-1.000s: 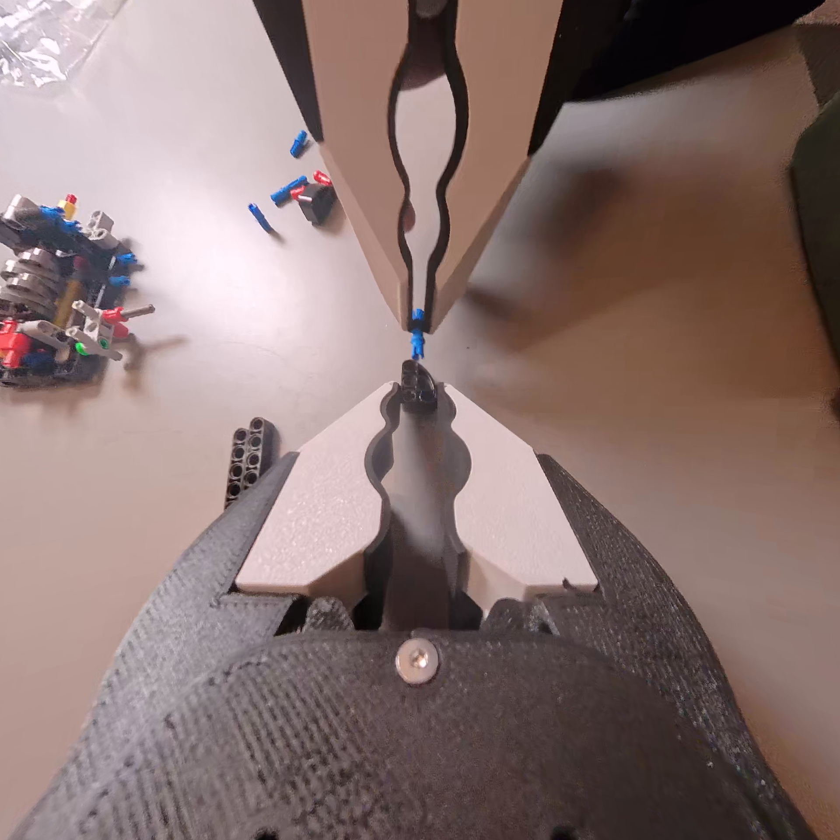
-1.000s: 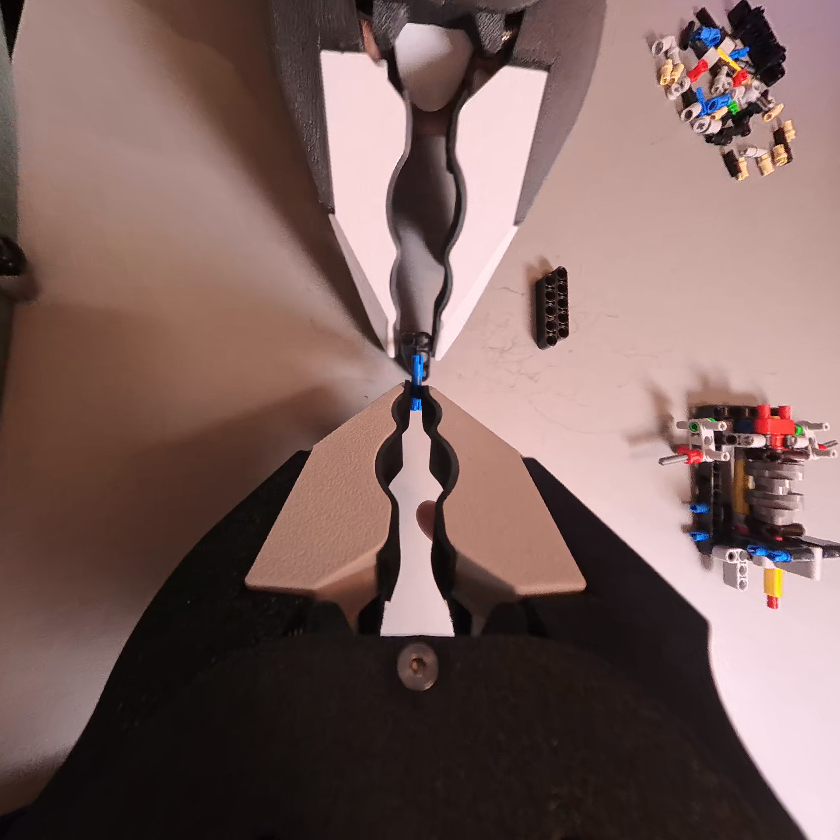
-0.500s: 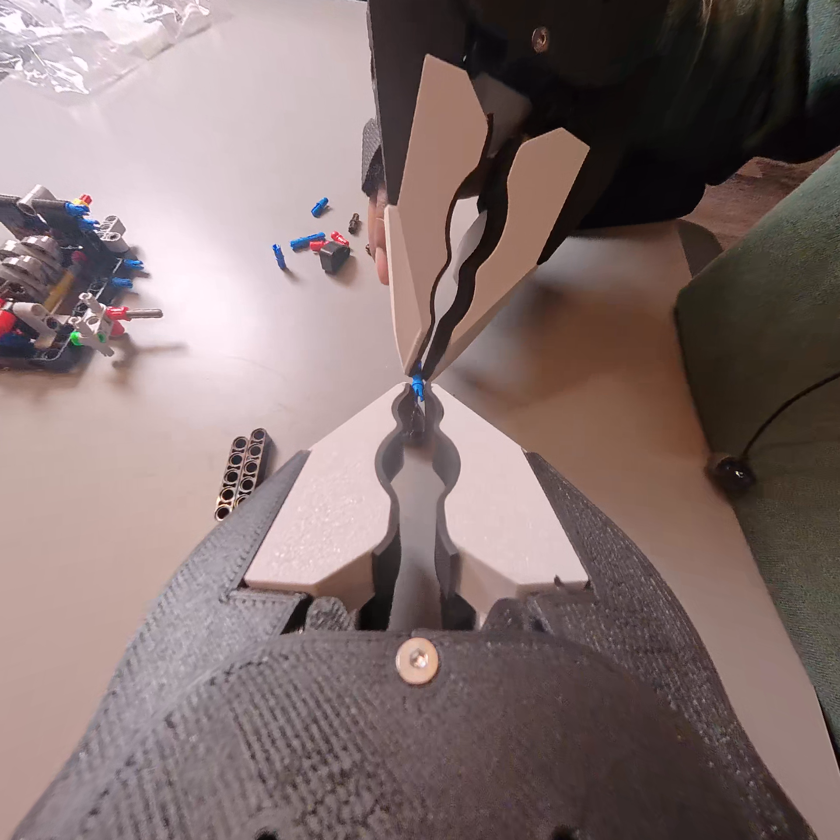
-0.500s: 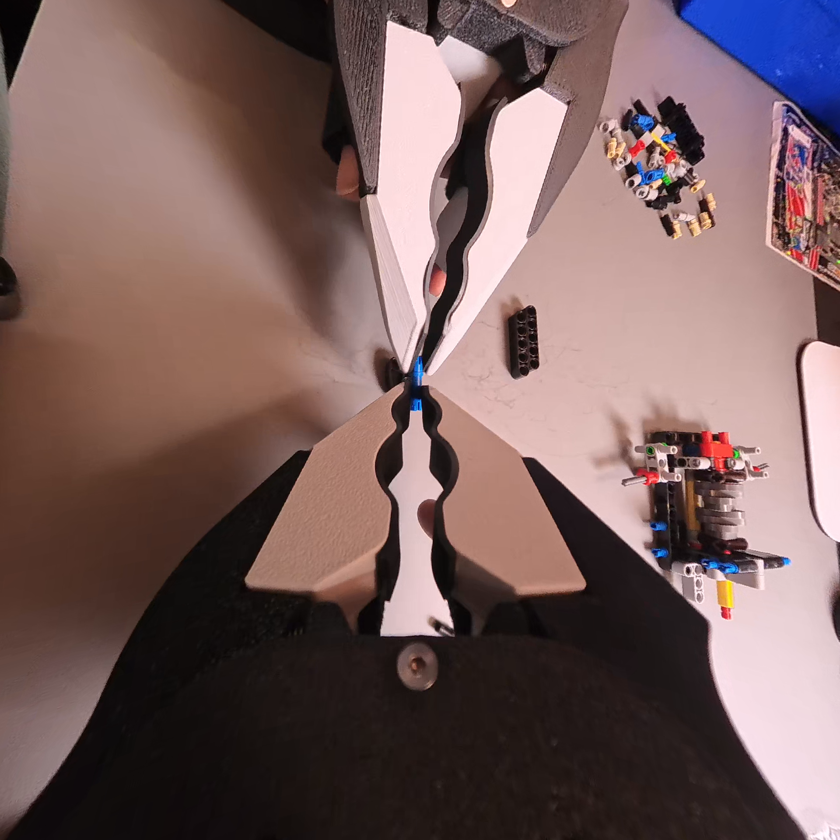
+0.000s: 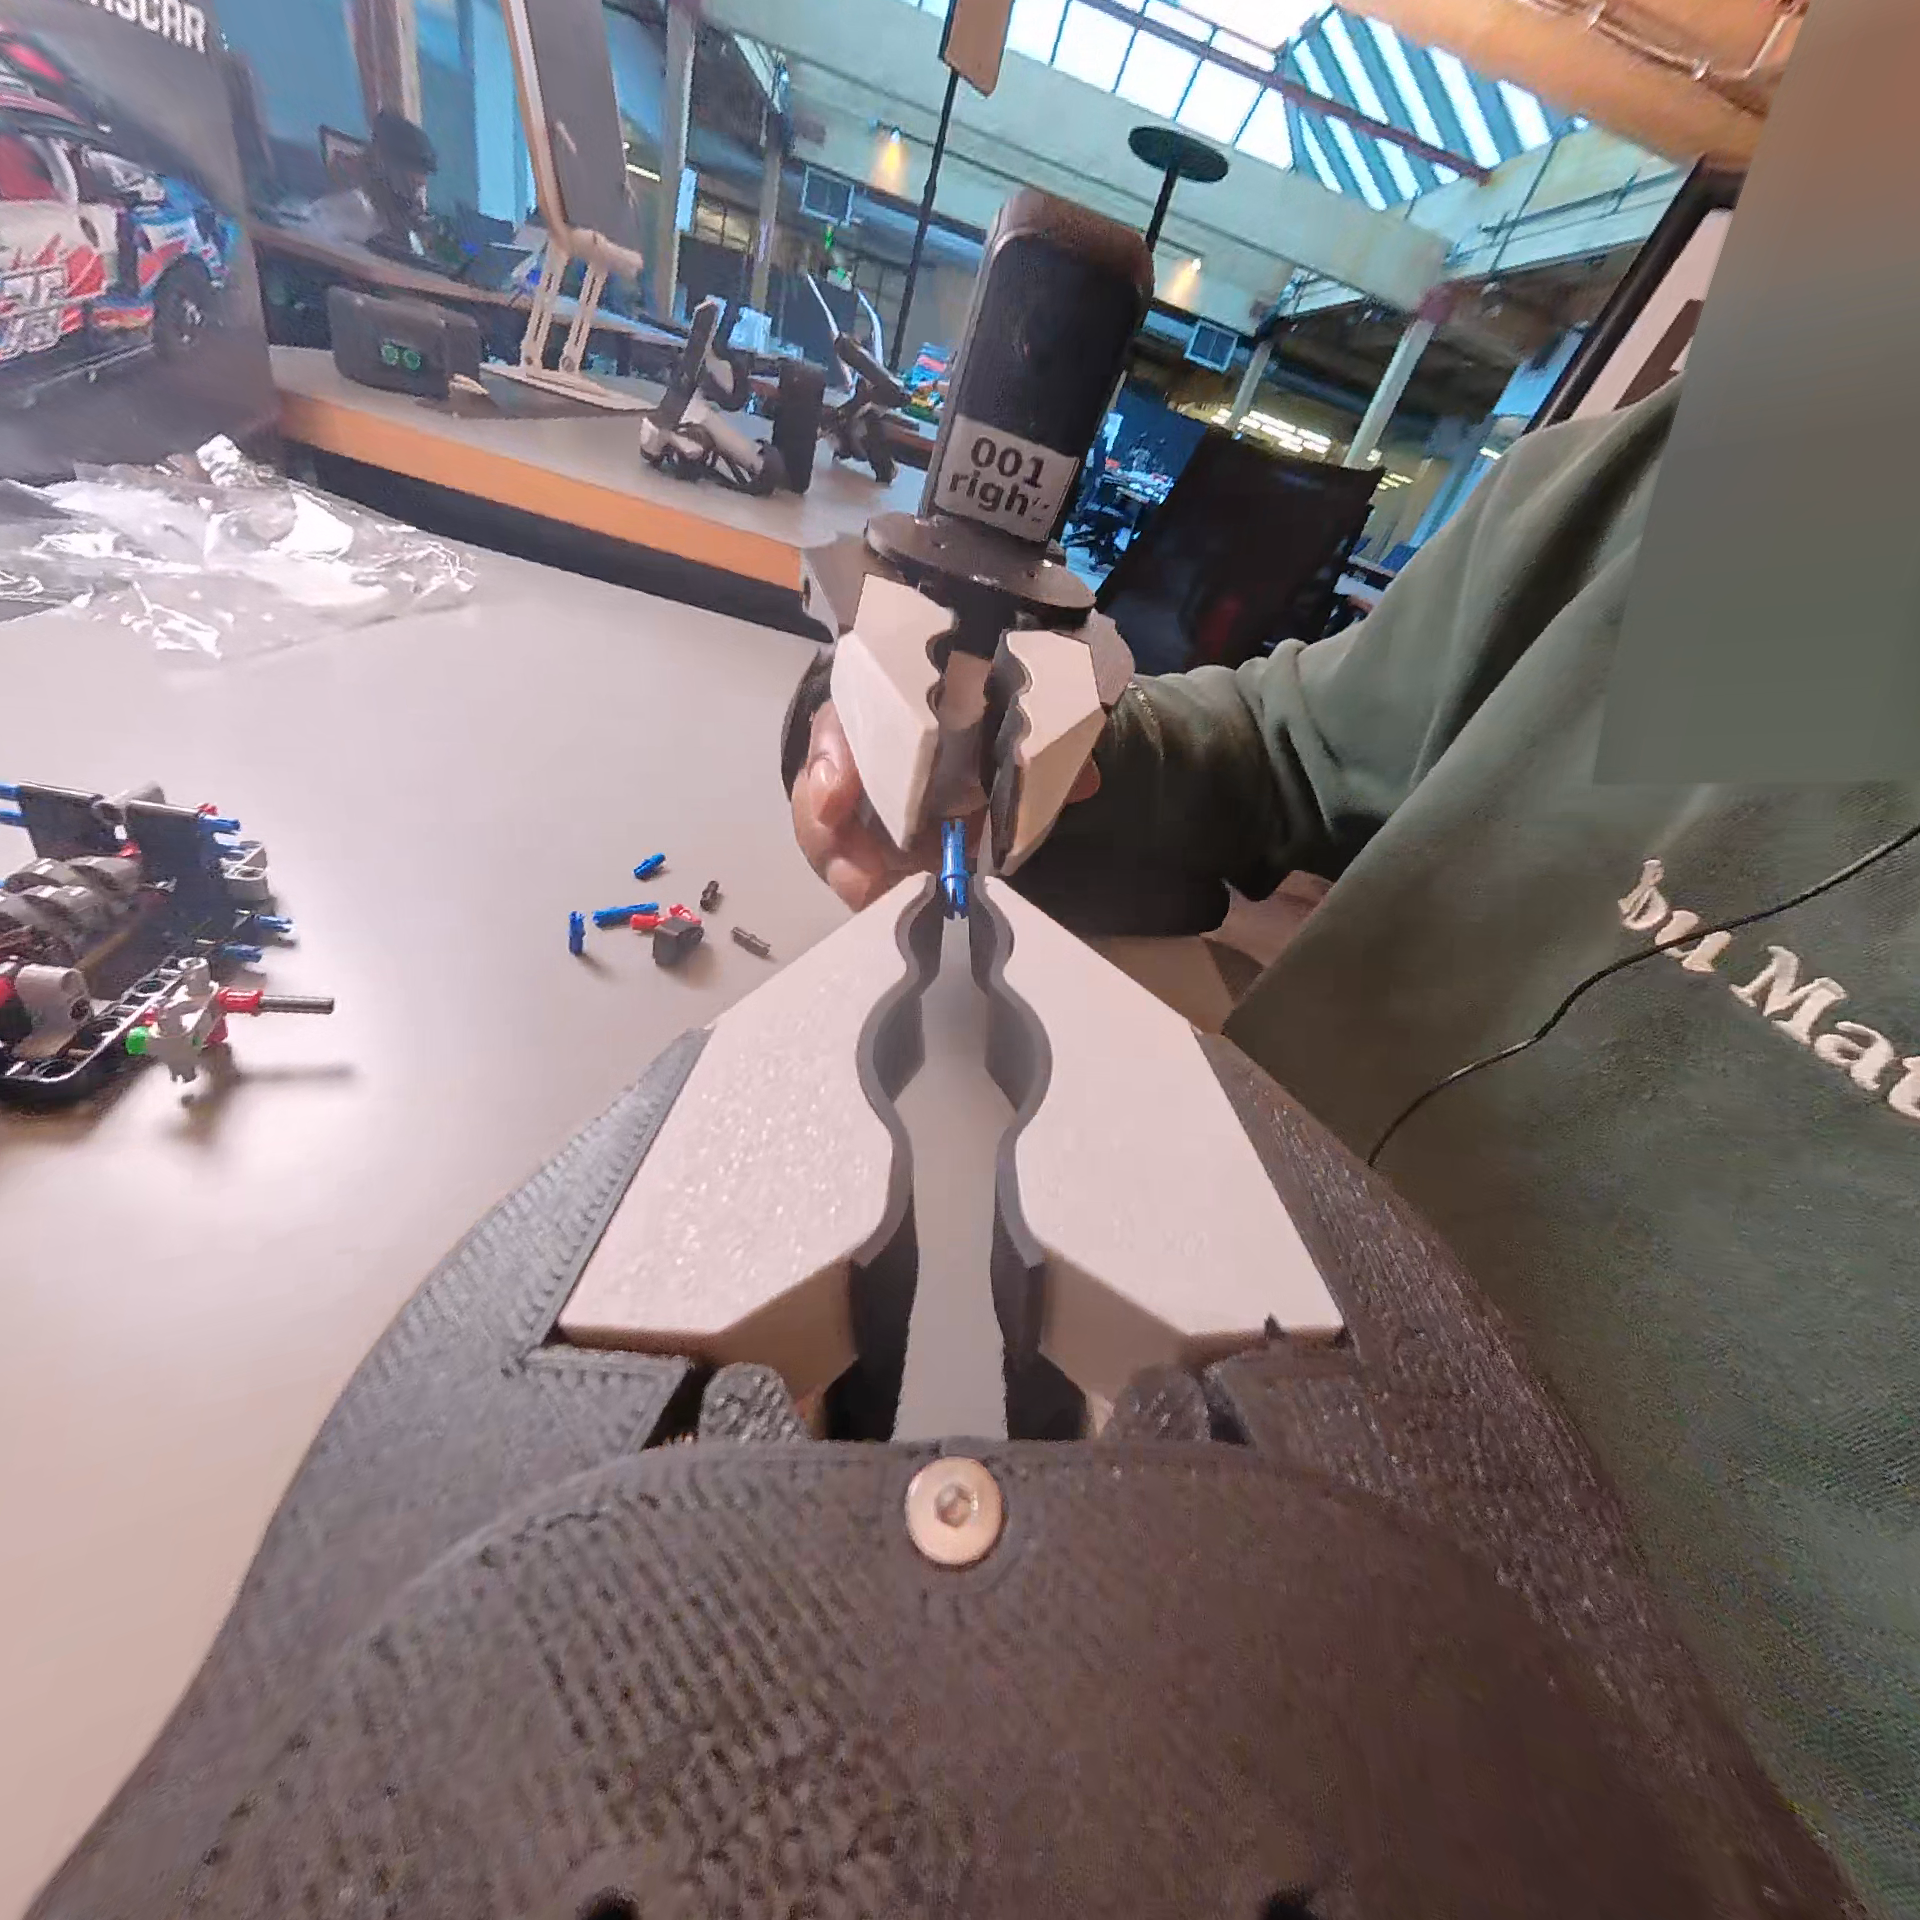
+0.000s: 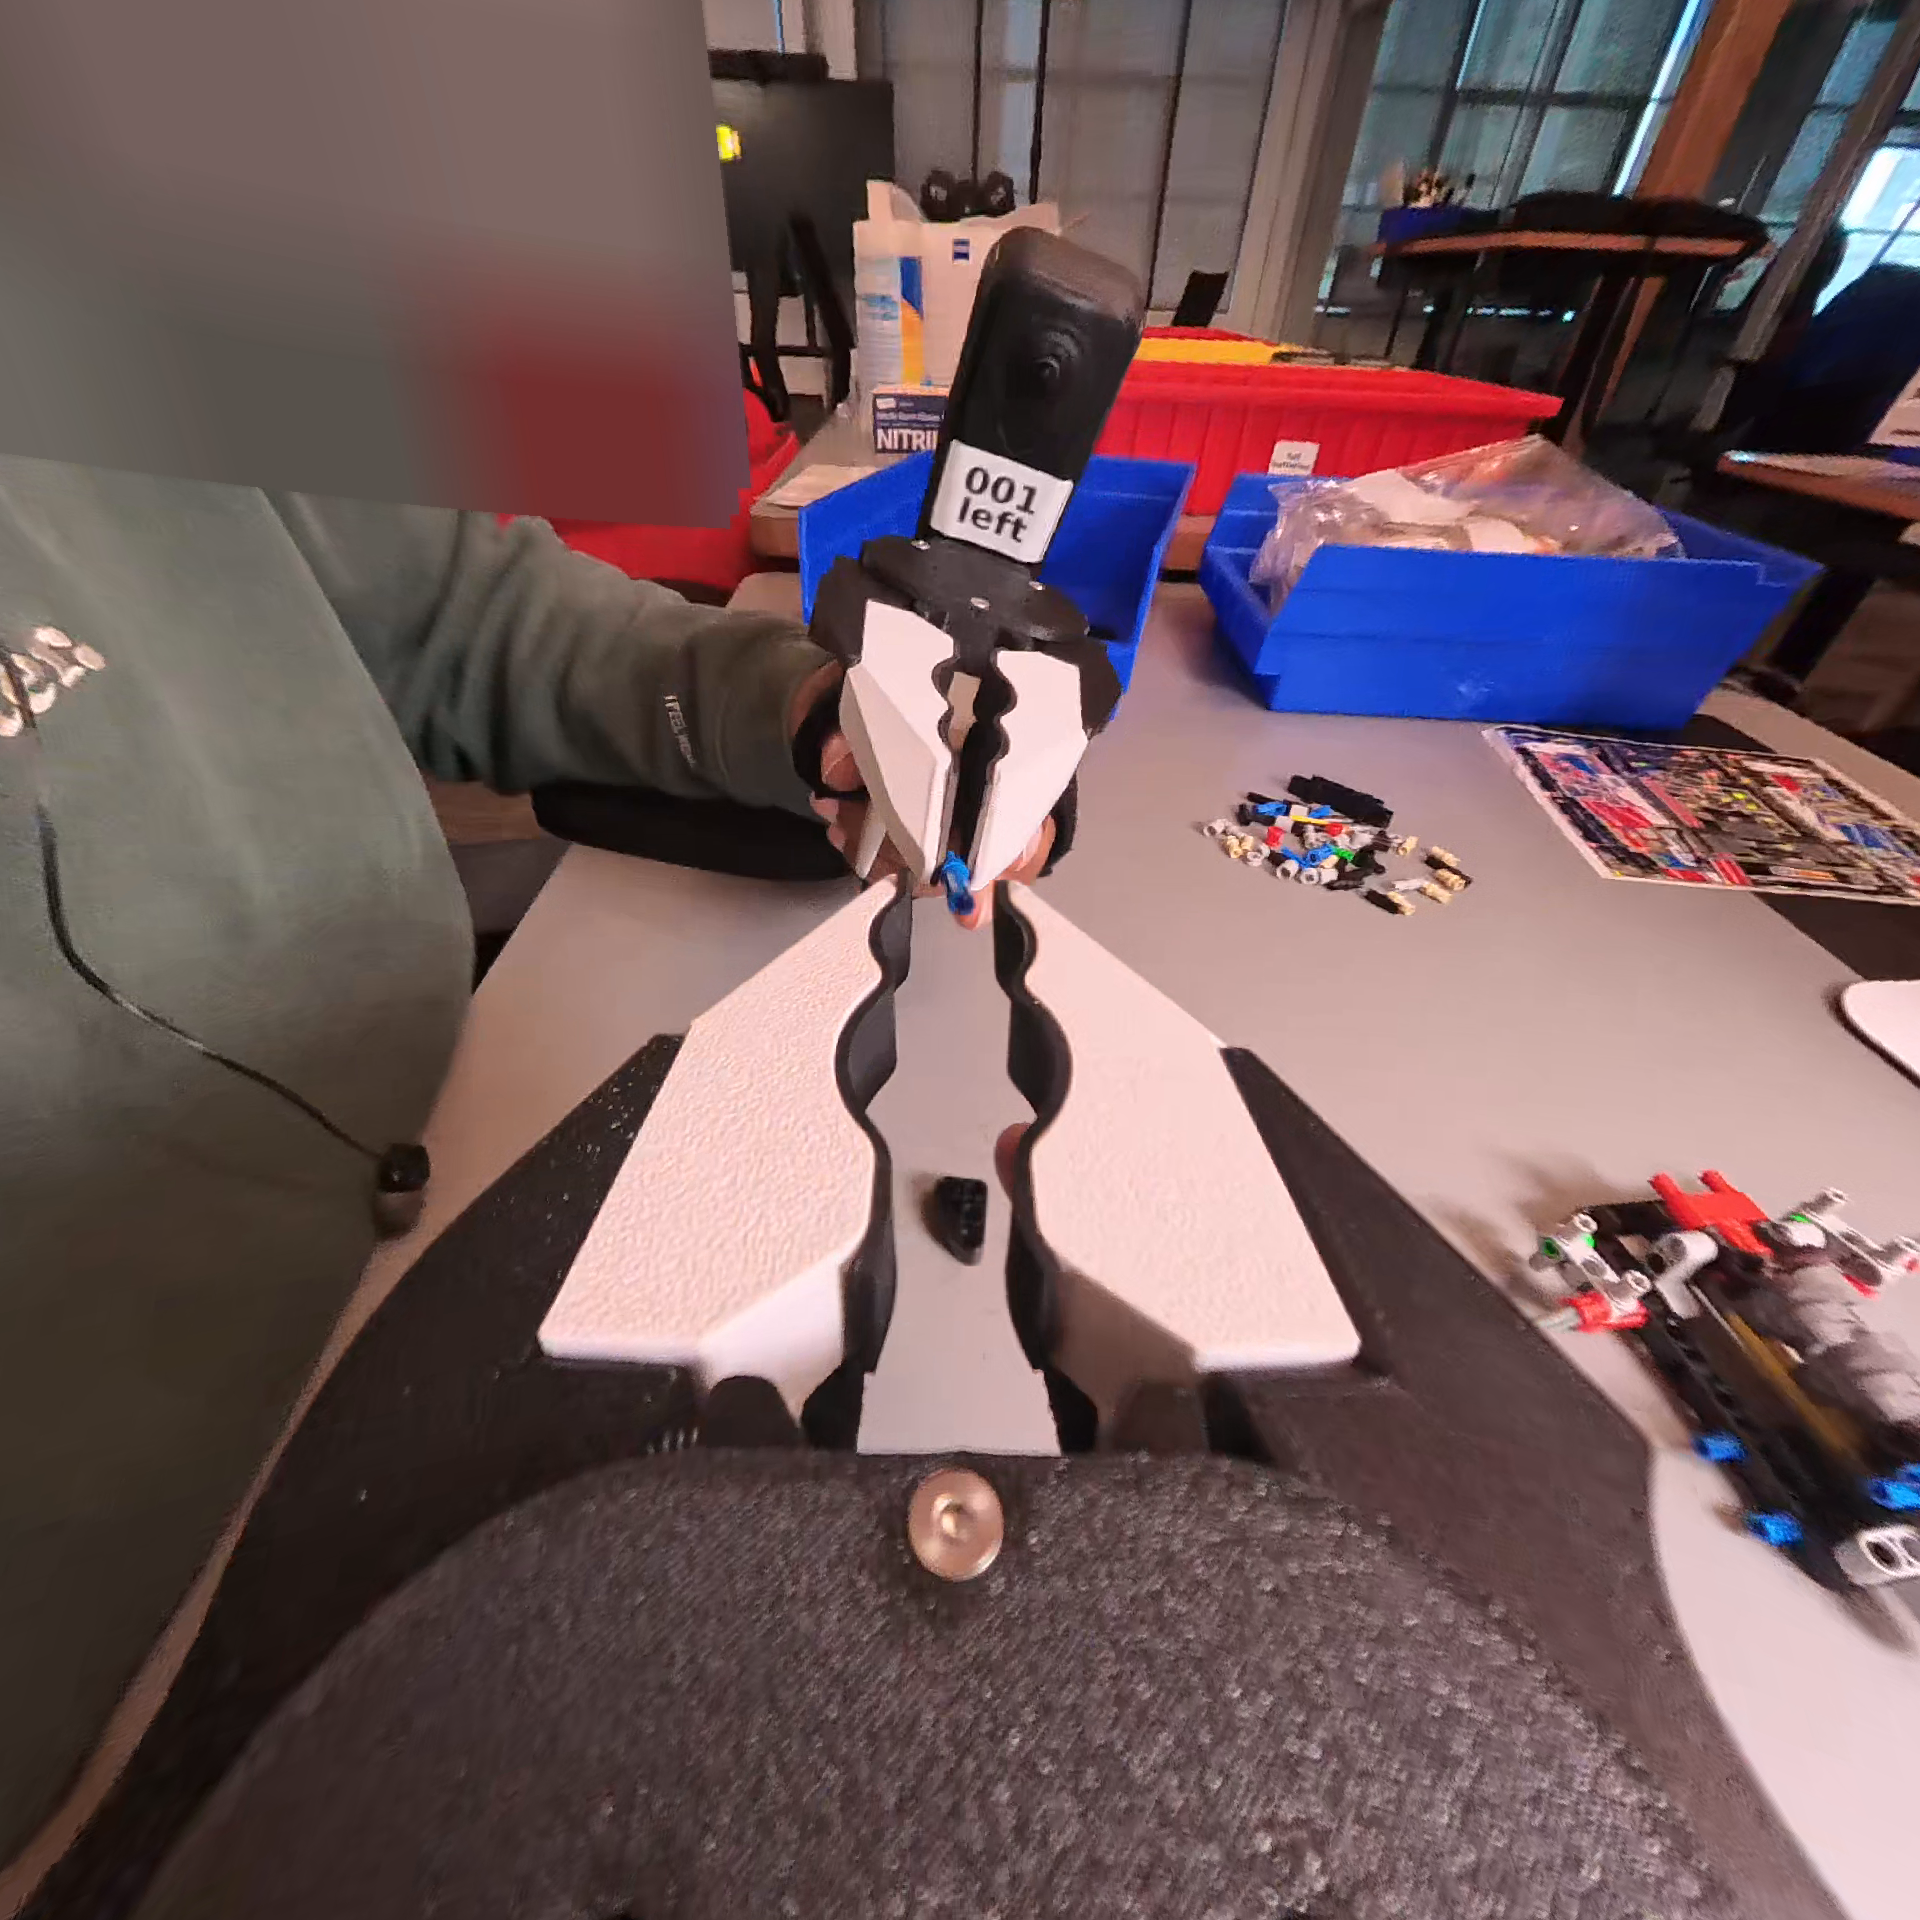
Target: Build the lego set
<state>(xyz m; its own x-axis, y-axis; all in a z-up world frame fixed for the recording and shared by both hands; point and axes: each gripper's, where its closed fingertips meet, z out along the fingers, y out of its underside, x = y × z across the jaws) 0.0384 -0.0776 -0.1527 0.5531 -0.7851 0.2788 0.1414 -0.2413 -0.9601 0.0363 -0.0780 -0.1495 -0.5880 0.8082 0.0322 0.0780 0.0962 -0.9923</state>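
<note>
My left gripper is shut on a small blue pin, which sticks out past its tips. In the right wrist view the left gripper faces me with the blue pin at its tips. My right gripper is open, its fingers either side of the pin without gripping it. It also shows in the left wrist view. A small black Lego piece lies on the grey table below my right gripper. The part-built Lego model sits on the table.
Loose pins lie on the table. A pile of small parts and an instruction sheet lie farther off, with blue bins behind. Plastic bags lie at the far left. A person's green sleeve is close by. My left and right fingertips are right by each other. The small black Lego piece is about equally far from each gripper, around 11 centimetres. Both grippers' tips are roughly 20 centimetres from the part-built Lego model. Look for it in the left wrist view too.
Both grippers have lifted and tilted from pointing down at the table to level. The right gripper has opened off the blue pin, which the left now holds. The black piece has dropped onto the table.
</note>
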